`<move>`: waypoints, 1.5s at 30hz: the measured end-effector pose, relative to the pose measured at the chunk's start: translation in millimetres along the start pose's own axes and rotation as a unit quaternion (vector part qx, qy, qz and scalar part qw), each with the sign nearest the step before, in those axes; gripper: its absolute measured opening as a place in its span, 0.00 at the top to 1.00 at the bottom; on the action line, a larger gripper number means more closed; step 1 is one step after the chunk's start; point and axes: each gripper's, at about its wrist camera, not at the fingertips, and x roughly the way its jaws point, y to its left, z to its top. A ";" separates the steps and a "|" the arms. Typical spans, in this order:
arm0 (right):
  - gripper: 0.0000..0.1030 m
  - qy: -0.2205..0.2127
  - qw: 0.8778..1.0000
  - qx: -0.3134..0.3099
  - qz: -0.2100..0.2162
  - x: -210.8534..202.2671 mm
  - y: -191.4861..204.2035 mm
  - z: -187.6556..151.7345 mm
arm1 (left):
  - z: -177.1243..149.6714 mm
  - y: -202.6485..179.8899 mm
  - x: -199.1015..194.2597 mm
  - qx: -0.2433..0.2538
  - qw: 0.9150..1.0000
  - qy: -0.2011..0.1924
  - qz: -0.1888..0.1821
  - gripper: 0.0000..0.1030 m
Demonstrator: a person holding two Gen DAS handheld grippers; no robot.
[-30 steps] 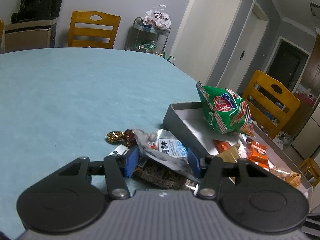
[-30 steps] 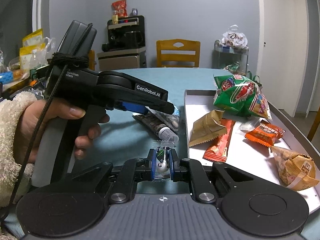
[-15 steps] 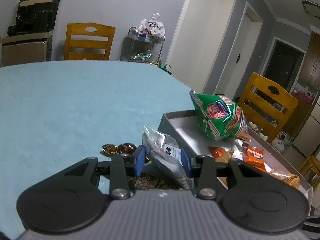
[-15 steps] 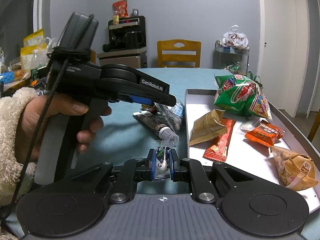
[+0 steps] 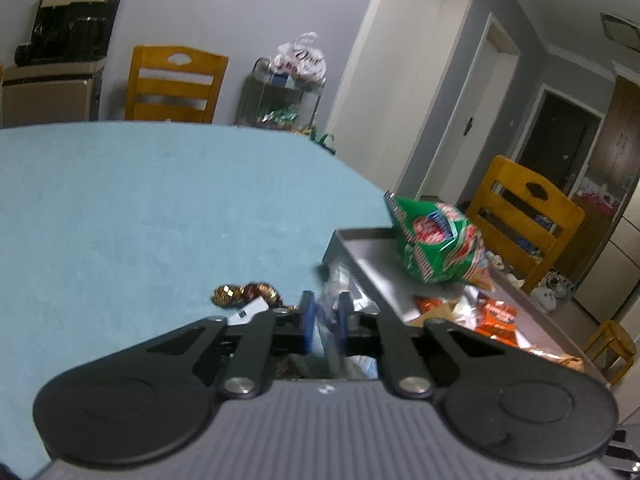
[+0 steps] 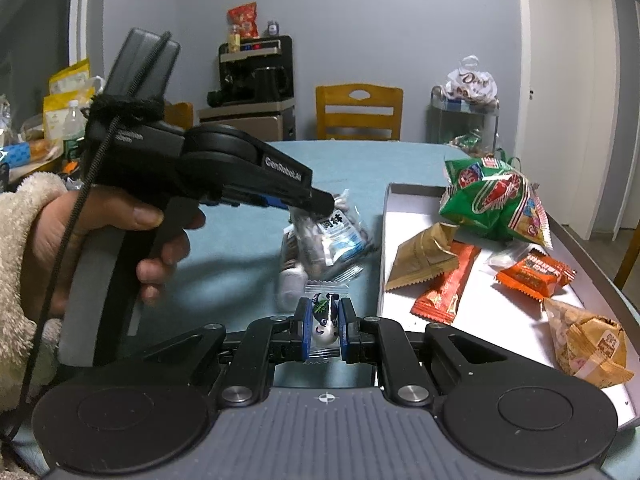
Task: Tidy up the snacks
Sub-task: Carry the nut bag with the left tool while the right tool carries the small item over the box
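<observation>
My left gripper [image 5: 325, 322] is shut on a clear snack packet [image 5: 334, 280] with a blue and white label. The right wrist view shows that packet [image 6: 334, 236] hanging from the left gripper [image 6: 320, 204] above the blue table, just left of the grey tray [image 6: 384, 248]. My right gripper [image 6: 325, 322] is shut on a small clear-wrapped candy [image 6: 325, 316] with a black and white figure. A dark snack bar [image 6: 289, 276] lies on the table under the lifted packet. Two foil-wrapped chocolates [image 5: 245, 294] sit on the table left of the left gripper.
The tray [image 5: 360, 248] holds a green chip bag [image 6: 494, 200], a gold triangular pack [image 6: 426, 256], a red-orange bar [image 6: 448, 286], an orange packet [image 6: 536, 274] and a tan pack [image 6: 588, 342]. A hand [image 6: 120, 236] in a fleece sleeve holds the left gripper. Wooden chairs stand around the table.
The left jaws have closed on the clear packet and raised it off the table. The right gripper has stayed still with its candy.
</observation>
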 end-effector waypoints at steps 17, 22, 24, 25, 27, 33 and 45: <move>0.85 -0.047 0.999 0.007 -0.021 -17.0 -13.6 29.0 | 19.9 3.8 -58.6 0.008 0.998 -0.056 -0.009 0.97; 0.85 -0.058 0.998 0.014 -0.034 -22.6 -23.7 33.5 | 28.4 7.3 -80.7 0.002 0.997 -0.073 -0.016 0.97; 0.85 -0.059 0.997 0.016 -0.039 -24.3 -27.8 33.9 | 31.0 7.0 -88.7 0.004 0.997 -0.077 -0.020 0.97; 0.85 -0.060 0.997 0.017 -0.042 -25.1 -29.8 33.9 | 32.4 6.6 -91.7 0.003 0.997 -0.079 -0.023 0.97; 0.85 -0.061 0.997 0.018 -0.049 -27.6 -35.3 33.7 | 33.8 3.5 -97.8 0.004 0.996 -0.079 -0.036 0.97; 0.85 -0.062 0.994 0.034 -0.080 -37.2 -59.7 28.6 | 36.0 -19.8 -101.8 0.014 0.995 -0.067 -0.076 0.97; 0.85 -0.052 0.988 0.066 -0.132 -56.6 -111.1 11.8 | 16.6 -77.1 -68.9 0.020 0.985 0.024 -0.171 0.97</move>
